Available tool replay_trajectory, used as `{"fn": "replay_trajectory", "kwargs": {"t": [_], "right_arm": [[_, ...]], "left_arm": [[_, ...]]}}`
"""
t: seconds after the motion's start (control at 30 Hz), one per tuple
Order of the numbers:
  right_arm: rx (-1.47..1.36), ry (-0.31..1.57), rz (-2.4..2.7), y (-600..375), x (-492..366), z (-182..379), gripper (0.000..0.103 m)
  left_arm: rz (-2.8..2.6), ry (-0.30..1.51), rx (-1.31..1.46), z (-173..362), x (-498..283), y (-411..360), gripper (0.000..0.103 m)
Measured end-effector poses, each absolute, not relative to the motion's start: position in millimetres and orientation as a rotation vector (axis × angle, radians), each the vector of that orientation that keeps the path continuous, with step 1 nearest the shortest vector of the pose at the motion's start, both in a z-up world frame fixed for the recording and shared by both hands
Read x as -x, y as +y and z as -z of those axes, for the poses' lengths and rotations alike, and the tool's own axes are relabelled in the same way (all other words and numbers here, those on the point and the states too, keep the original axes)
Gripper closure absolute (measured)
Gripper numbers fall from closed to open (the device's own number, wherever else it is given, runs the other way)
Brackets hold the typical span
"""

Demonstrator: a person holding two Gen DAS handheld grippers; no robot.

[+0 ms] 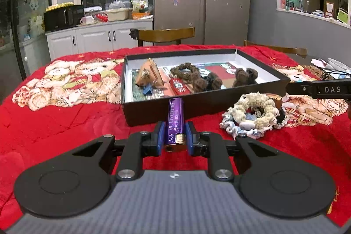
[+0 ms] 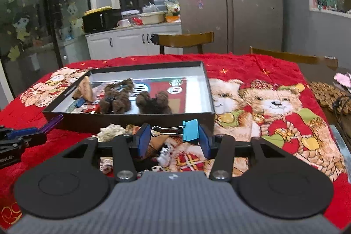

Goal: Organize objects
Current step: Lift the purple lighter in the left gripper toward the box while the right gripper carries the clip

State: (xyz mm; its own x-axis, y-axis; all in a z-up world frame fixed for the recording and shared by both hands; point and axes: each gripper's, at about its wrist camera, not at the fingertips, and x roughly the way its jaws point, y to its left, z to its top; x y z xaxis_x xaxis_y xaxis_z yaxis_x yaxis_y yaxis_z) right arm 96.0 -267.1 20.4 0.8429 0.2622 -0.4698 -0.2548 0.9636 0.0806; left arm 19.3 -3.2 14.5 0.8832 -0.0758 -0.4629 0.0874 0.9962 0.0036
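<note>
My left gripper (image 1: 174, 137) is shut on a purple lighter (image 1: 174, 122) and holds it just in front of the near wall of the black box (image 1: 153, 112). My right gripper (image 2: 174, 137) is shut on a blue binder clip (image 2: 190, 132), above a pile of scrunchies, near the box's front wall (image 2: 122, 120). The box holds brown scrunchies (image 1: 193, 76), a wooden piece (image 1: 149, 75), a red item (image 1: 179, 87) and a small blue clip (image 1: 147, 89). A cream scrunchie (image 1: 256, 110) lies with other small items on the cloth right of the box.
The table wears a red blanket with bear prints (image 2: 274, 106). Two wooden chairs (image 1: 166, 35) stand at the far side. A woven mat and cables (image 2: 329, 95) lie at the right edge. Kitchen cabinets and a fridge stand behind.
</note>
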Motion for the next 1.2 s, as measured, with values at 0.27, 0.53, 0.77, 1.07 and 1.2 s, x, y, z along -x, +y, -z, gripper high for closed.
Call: {"fn": "replay_trajectory", "kwargs": {"t": [0.27, 0.53, 0.77, 1.07, 1.2], "right_arm": [[-0.093, 0.484, -0.272, -272.5, -99.0, -35.0, 0.053], [-0.123, 0.513, -0.270, -269.5, -111.3, -70.5, 0.053], [-0.090, 0.505, -0.249, -255.2, -136.0, -104.3, 0.053], [-0.179, 0.523, -0.261, -248.0, -187.1, -115.3, 0.053], [-0.176, 0.547, -0.243, -241.7, -210.9, -102.5, 0.053]], "left_arm": [[0.067, 0.456, -0.014, -20.4, -19.8, -3.7, 0.078], [0.101, 0.396, 0.036, -47.5, -18.7, -6.8, 0.078], [0.125, 0.342, 0.058, -86.0, -29.5, -17.0, 0.078], [0.200, 0.266, 0.126, -137.5, -71.4, -20.5, 0.078], [0.203, 0.275, 0.148, -145.0, -96.9, -25.9, 0.078]]}}
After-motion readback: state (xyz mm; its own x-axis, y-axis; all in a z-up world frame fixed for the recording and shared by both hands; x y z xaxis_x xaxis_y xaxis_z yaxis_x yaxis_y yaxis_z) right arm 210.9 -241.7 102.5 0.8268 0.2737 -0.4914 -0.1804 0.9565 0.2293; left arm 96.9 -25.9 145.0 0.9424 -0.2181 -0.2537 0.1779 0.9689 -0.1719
